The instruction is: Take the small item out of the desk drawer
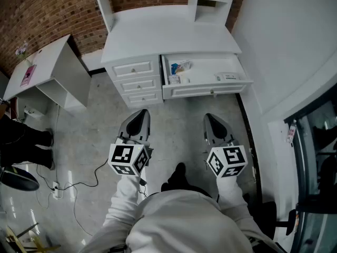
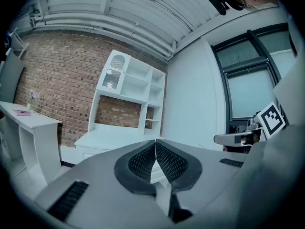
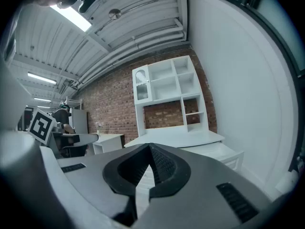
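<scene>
Grippers first. Left gripper [image 1: 140, 115] has its jaws pressed together at the tips with nothing between them. We see the same in the left gripper view [image 2: 155, 143], where the pads meet on one line and only the desk [image 2: 114, 138] shows behind. Right gripper [image 1: 211, 119] is likewise closed tip to tip and empty, and the right gripper view [image 3: 149, 148] confirms it. Both are held about level over the floor [image 1: 174, 125], side by side, well short of the desk and touching nothing.

Drawer [image 1: 206, 91], the wide one on the desk's right half, stands pulled out. At its left end we see a blue item [image 1: 180, 67], with a small box [image 1: 174, 79] just beside it, nearer the drawer front. A flat strip [image 1: 227, 77] lies near the right front corner. We cannot tell which of these the task means. All three are still in the drawer, well apart from both grippers.

Three small drawers [image 1: 135, 82] are stacked left of the open one, all closed. The left gripper lines up roughly with them, the right gripper with the open drawer.

Side table [image 1: 50, 67] stands left of the desk with a pink card [image 1: 27, 75] on it. A cable [image 1: 79, 182] trails over the floor at left. A brick wall [image 1: 52, 15] runs behind the furniture. One shoe [image 1: 179, 172] shows between the arms.
</scene>
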Action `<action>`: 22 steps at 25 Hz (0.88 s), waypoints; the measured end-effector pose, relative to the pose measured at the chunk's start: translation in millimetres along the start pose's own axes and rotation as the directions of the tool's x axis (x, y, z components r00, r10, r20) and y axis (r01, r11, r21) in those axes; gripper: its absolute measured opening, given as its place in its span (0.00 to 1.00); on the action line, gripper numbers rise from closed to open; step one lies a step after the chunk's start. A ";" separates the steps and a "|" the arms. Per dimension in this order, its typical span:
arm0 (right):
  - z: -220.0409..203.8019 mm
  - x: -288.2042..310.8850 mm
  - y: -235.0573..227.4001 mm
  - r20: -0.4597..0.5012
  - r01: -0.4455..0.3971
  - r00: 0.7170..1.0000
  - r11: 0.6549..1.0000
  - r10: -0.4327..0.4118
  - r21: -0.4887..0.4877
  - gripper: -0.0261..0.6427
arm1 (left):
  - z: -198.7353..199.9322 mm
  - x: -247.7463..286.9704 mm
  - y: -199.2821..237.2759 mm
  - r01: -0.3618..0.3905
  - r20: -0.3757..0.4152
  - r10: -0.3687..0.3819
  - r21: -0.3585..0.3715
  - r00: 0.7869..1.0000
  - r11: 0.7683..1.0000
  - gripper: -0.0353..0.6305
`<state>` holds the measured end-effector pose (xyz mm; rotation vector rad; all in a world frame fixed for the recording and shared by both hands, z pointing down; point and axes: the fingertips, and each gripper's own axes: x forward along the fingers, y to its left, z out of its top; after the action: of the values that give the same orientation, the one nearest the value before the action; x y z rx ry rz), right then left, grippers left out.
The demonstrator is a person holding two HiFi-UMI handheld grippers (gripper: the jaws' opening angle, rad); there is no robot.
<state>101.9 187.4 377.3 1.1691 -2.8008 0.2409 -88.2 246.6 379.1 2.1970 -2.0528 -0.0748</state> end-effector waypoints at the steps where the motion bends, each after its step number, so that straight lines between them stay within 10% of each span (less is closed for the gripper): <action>1: 1.6 3.9 -2.6 0.002 -0.003 1.000 1.000 0.003 -0.001 0.08 | 0.8 4.9 0.3 0.000 0.003 0.000 0.001 1.000 1.000 0.09; 22: 28.7 58.7 -81.7 0.044 -0.012 0.999 0.999 0.011 0.036 0.08 | 33.8 110.8 13.1 -0.054 0.085 0.050 0.047 0.995 0.997 0.09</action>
<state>118.1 84.6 366.7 1.1802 -2.8528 0.2717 -97.6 133.3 353.5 2.2035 -2.1769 -0.1137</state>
